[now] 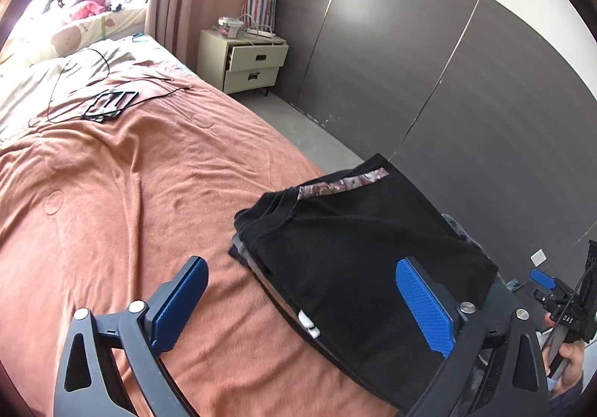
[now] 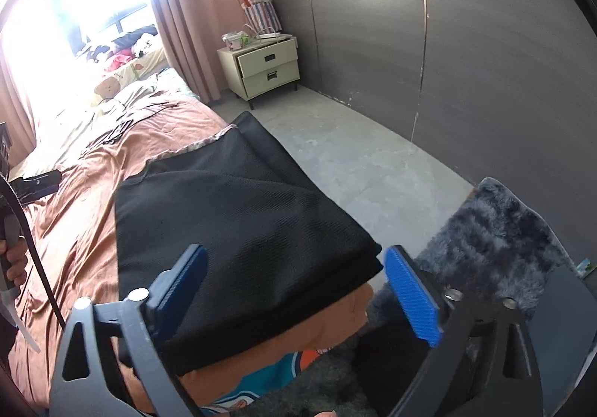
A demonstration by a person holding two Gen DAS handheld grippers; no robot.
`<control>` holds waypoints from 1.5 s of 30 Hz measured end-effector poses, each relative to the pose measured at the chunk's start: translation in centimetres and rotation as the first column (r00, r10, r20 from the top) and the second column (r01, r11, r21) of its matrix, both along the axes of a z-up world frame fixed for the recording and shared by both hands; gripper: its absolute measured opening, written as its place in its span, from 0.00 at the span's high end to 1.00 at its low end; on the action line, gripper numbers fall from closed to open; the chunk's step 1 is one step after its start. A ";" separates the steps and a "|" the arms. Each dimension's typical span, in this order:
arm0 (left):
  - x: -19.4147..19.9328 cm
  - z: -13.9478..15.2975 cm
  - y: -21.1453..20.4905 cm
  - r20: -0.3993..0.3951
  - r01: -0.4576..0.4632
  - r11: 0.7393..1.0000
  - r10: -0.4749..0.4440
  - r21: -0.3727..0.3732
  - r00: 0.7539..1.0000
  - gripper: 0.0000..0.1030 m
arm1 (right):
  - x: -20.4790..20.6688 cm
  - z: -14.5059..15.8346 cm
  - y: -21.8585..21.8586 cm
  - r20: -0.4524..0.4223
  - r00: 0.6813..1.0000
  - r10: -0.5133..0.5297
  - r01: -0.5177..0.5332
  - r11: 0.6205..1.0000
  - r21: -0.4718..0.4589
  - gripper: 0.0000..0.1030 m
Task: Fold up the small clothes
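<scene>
Holding both grippers, left (image 1: 300, 301) and right (image 2: 294, 290), spread and empty over the folded black garment (image 1: 358, 249) atop the bed-edge stack, I judge the fold done; next, fetch another piece.

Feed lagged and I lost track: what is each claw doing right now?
Left claw: open, holding nothing, above the edge of the folded black garment.
Right claw: open, holding nothing, straddling the garment's near corner.
</scene>
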State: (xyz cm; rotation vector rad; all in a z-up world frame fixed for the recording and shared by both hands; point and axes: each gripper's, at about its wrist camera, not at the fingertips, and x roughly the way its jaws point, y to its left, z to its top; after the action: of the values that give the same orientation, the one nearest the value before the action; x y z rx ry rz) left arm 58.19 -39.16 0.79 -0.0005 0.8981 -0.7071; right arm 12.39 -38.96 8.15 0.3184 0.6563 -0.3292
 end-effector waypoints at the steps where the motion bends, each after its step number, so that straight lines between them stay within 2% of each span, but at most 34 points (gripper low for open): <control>1: -0.5 0.3 0.2 -0.002 0.008 1.000 -0.008 0.014 1.000 0.00 | -0.4 0.2 0.4 0.006 1.000 0.002 -0.002 1.000 -0.002 0.00; 6: -3.7 2.0 1.8 0.049 0.026 0.997 -0.030 0.079 0.998 0.00 | -3.3 1.4 2.6 0.037 0.999 0.000 0.001 1.000 -0.024 0.00; 12: -7.4 4.4 4.9 0.067 0.022 0.998 -0.025 0.051 0.997 0.00 | -6.8 2.6 4.9 0.075 0.997 0.021 -0.020 1.000 -0.018 0.00; 15: -9.5 5.9 6.4 0.110 0.022 0.999 -0.026 0.041 0.994 0.00 | -8.5 3.3 5.9 0.089 0.995 0.038 -0.036 0.999 -0.022 0.00; 24: -14.5 8.3 11.3 0.126 0.012 1.000 -0.011 0.000 0.992 0.00 | -12.5 4.7 9.0 0.122 0.991 0.058 -0.053 0.997 -0.049 0.00; 29: -17.3 8.9 14.2 0.136 -0.009 0.999 0.014 -0.034 0.991 0.00 | -13.8 5.0 10.5 0.128 0.989 0.079 -0.070 0.995 -0.073 0.00; 36: -20.5 9.2 17.8 0.165 -0.036 0.999 0.037 -0.010 0.986 0.00 | -15.2 5.1 12.8 0.141 0.984 0.104 -0.093 0.992 -0.085 0.00; 39: -22.0 9.1 19.5 0.188 -0.047 0.999 0.043 0.013 0.981 0.00 | -15.5 5.2 14.3 0.126 0.989 0.080 -0.065 0.991 -0.118 0.00; 45: -25.0 9.7 23.9 0.224 -0.069 0.998 0.067 -0.001 0.972 0.00 | -16.3 5.3 17.5 0.138 0.986 0.092 -0.078 0.991 -0.104 0.00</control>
State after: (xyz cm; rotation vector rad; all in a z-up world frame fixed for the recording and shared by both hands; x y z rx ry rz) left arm 33.21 -15.27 10.48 0.0534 0.6812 -0.6260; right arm -3.94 -21.43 13.41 0.2168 0.5102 -0.2532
